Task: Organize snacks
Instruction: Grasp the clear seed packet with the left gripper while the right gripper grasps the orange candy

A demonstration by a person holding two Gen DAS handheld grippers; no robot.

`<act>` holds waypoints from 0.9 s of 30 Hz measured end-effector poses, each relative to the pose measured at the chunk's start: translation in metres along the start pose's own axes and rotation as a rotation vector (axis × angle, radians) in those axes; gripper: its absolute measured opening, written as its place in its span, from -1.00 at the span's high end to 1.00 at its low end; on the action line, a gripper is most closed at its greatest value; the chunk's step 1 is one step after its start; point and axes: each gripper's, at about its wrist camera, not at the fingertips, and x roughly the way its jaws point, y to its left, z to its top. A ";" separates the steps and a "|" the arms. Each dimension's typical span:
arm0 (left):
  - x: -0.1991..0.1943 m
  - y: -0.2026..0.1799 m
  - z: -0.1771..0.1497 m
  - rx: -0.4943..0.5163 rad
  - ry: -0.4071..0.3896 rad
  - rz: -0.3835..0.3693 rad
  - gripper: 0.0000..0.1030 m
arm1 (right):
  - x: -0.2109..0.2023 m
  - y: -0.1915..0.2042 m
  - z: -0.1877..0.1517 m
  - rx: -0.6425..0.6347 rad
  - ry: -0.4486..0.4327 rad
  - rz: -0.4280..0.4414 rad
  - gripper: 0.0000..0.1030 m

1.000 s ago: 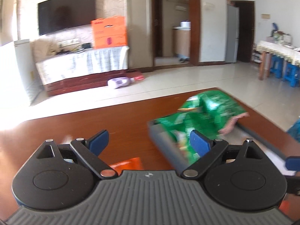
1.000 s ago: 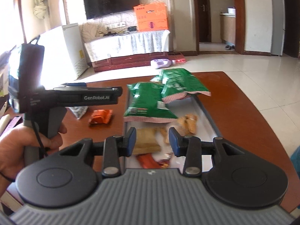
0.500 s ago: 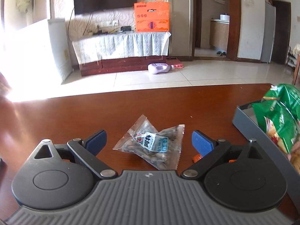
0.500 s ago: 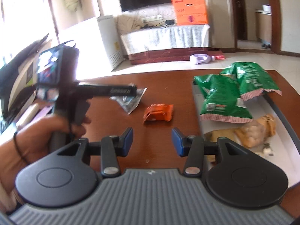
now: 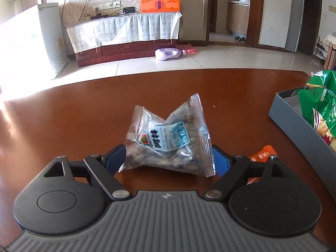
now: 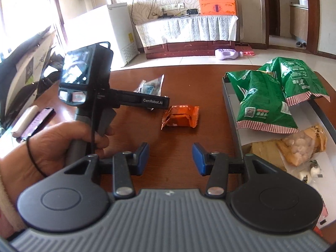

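My left gripper (image 5: 169,157) is closing around the clear seed packet (image 5: 168,140) on the brown table (image 5: 73,121), blue pads at its two edges. My right gripper (image 6: 170,157) hangs half spread over bare wood, nothing between. Orange snack (image 6: 180,116) lies ahead, green bags (image 6: 266,96) sit in the grey tray (image 6: 233,113)
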 end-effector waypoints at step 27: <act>-0.019 0.054 -0.009 -0.036 -0.014 0.011 -0.24 | 0.108 0.022 0.034 -0.017 0.090 -0.193 0.03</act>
